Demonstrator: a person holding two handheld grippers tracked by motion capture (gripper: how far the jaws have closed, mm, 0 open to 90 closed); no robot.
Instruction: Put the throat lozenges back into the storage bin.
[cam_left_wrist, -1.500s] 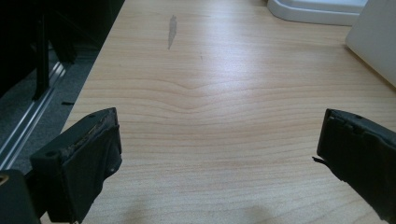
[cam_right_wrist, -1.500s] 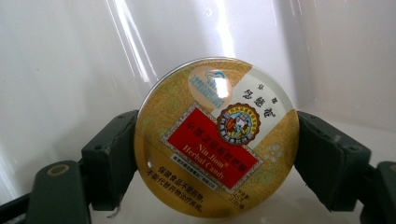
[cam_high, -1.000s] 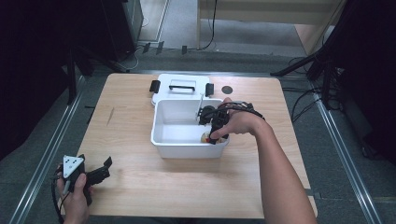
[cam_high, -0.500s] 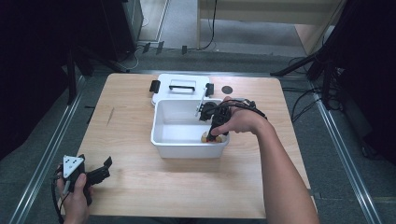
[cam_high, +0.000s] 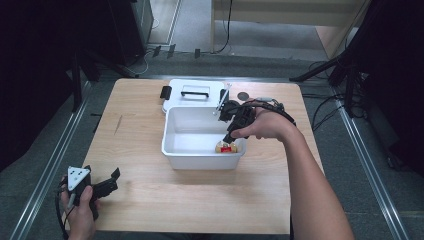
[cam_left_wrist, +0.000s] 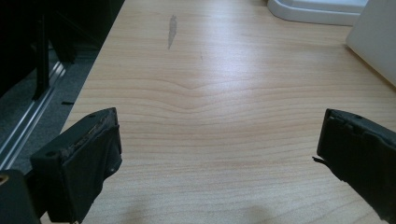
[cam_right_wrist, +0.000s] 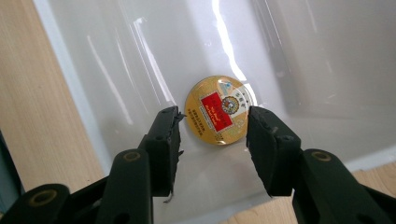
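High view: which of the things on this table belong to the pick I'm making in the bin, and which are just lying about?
In the job:
- round gold tin
- white bin
- right gripper, jaws just closed further, the tin between them

Lying about:
- white lid behind the bin
- small dark disc
- left gripper, open over the bare table

Round tin (cam_right_wrist: 219, 111): gold, red label panel, small multicoloured emblem; tub (cam_high: 172, 145): glossy white; lid (cam_high: 175, 102): white, black handle; table (cam_high: 145, 150): pale wood grain; gripper jaws: matt black.
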